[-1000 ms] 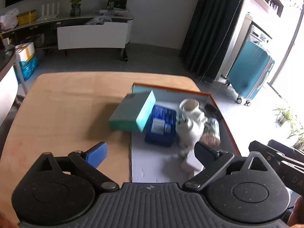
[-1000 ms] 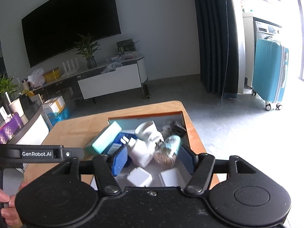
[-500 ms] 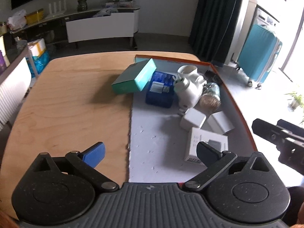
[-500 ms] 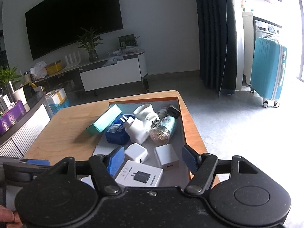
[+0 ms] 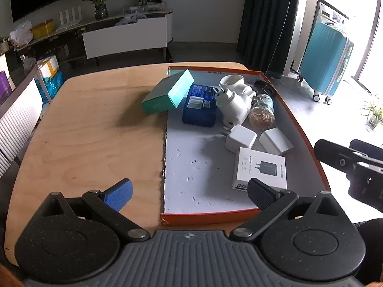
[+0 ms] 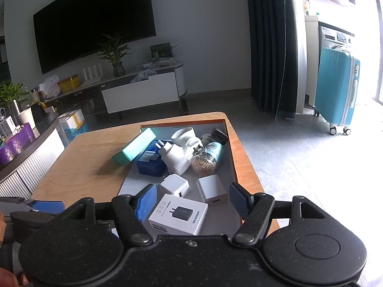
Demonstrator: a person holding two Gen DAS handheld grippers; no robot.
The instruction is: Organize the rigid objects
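Note:
An orange-rimmed tray [image 5: 299,129] [image 6: 233,162] on the wooden table holds a blue box [image 5: 199,105] [image 6: 149,161], a white travel adapter [image 5: 233,102] [image 6: 178,154], a glass jar [image 5: 261,110] [image 6: 207,160], two white charger cubes [image 5: 240,137] [image 5: 275,141], and a white charger box [image 5: 261,168] [image 6: 178,212]. A teal box [image 5: 167,92] [image 6: 134,149] leans over the tray's left rim. My left gripper [image 5: 189,195] is open and empty above the tray's near edge. My right gripper [image 6: 191,202] is open and empty above the charger box.
The wooden table [image 5: 91,129] stretches left of the tray. A teal suitcase [image 5: 325,59] stands on the floor at right. A TV console with plants [image 6: 134,91] lines the far wall. A counter with clutter [image 6: 19,138] sits at left.
Both grippers have pulled back toward me and risen; the tray's near edge and the white charger box have come into view. Both stay open and empty.

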